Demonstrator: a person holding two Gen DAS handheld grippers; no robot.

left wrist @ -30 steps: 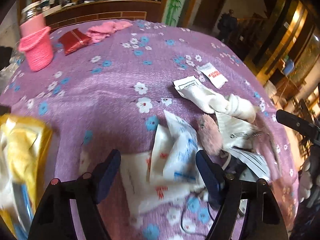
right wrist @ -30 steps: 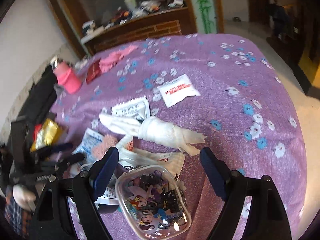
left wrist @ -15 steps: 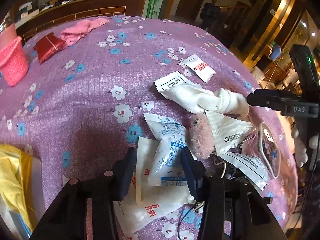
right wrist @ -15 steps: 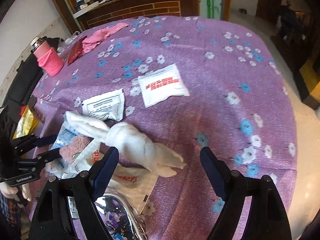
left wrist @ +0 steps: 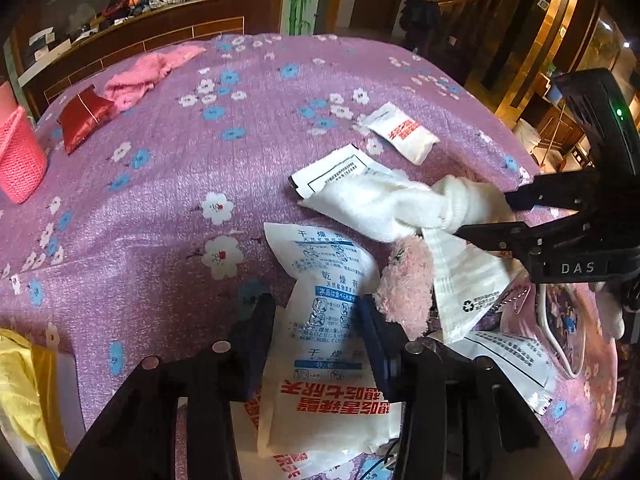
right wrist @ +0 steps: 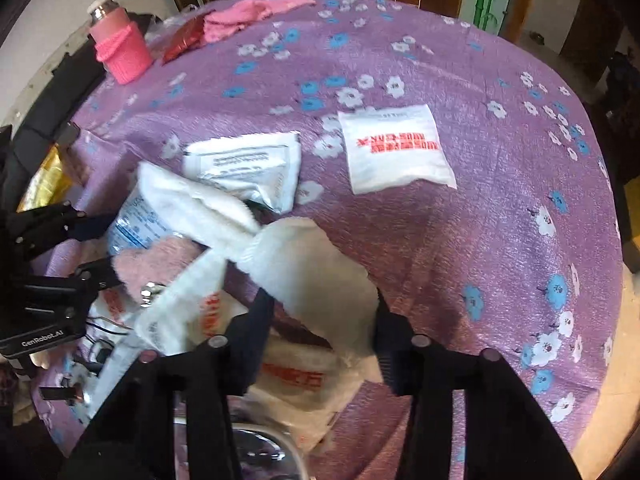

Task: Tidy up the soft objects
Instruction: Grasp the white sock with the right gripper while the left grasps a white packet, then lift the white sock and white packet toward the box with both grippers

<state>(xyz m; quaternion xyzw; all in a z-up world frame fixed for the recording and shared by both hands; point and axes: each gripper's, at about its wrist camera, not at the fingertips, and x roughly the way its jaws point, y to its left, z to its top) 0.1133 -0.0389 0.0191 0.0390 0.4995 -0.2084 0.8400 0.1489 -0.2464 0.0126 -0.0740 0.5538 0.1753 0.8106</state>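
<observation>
A knotted white towel [left wrist: 400, 204] lies on the purple flowered tablecloth [left wrist: 168, 184]; it also shows in the right wrist view [right wrist: 304, 264]. My right gripper [right wrist: 324, 312] is open, its fingers on either side of the towel's thick end. My left gripper [left wrist: 316, 320] is partly closed around a white and blue desiccant packet [left wrist: 328, 304], the fingers close to its edges. A fluffy pink pompom [left wrist: 408, 292] lies just right of the left gripper. Other white packets [right wrist: 392, 148] lie around.
A pink knitted bottle sleeve [right wrist: 122, 52], a red pouch [left wrist: 82, 118] and a pink cloth [left wrist: 148, 74] sit at the far side. A yellow bag [left wrist: 24, 392] is at the left. A clear lidded box [left wrist: 560, 328] lies right, near the table edge.
My left gripper has moved forward and narrowed around the blue packet. My right gripper has moved forward and down, so its fingers now straddle the white towel's end.
</observation>
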